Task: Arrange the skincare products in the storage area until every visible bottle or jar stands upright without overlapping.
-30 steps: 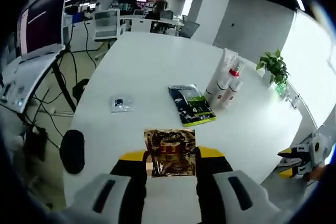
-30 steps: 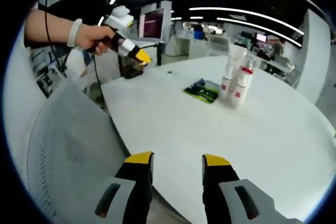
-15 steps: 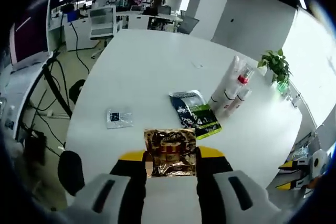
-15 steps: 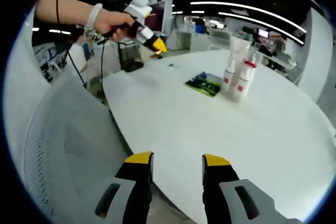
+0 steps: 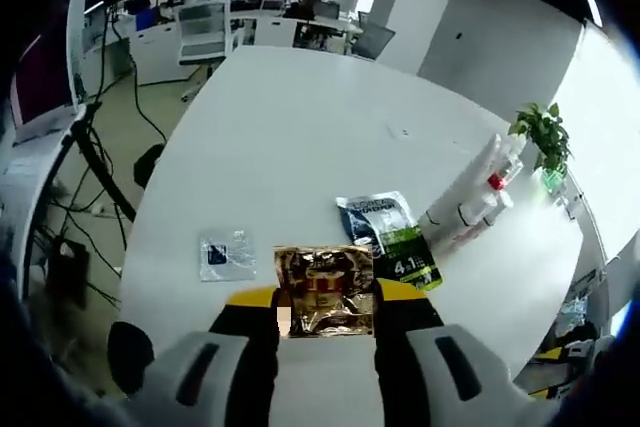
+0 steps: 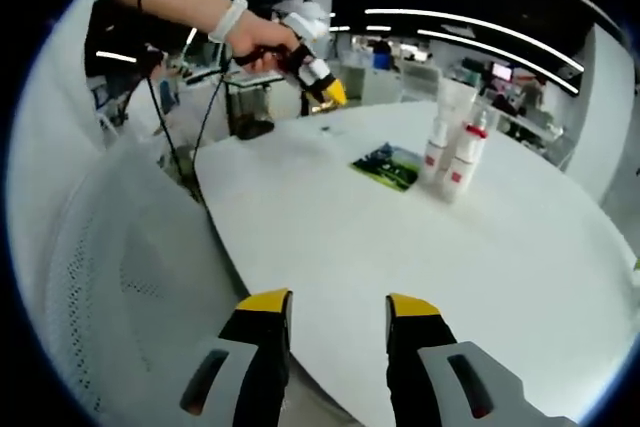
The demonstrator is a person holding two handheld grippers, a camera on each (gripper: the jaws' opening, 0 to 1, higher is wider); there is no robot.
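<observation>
1. Left gripper view: my left gripper (image 5: 325,297) sits at the bottom centre of the frame, its jaws closed on a shiny gold-brown sachet (image 5: 323,290) pinched between the yellow tips.
2. Beyond it, the white table (image 5: 300,137) spreads across the middle of the frame. A small clear packet (image 5: 225,254) with a dark label lies flat at lower left of centre.
3. A dark blue and green pouch (image 5: 392,238) lies flat right of centre, just beside the skincare bottles (image 5: 475,202).
4. Those bottles, white with a red-capped one among them, are grouped together at the right of the frame, close to one another; the fisheye lean keeps me from judging whether each stands straight.
5. A potted plant (image 5: 545,137) shows at the upper right.
6. Right gripper view: my right gripper (image 6: 337,319) is at the bottom centre, jaws parted with nothing between them, above the near table edge.
7. My left hand (image 6: 262,39) reaches in at the upper left. The bottles (image 6: 452,147) stand upright right of centre, with the pouch (image 6: 388,166) just left of them.
</observation>
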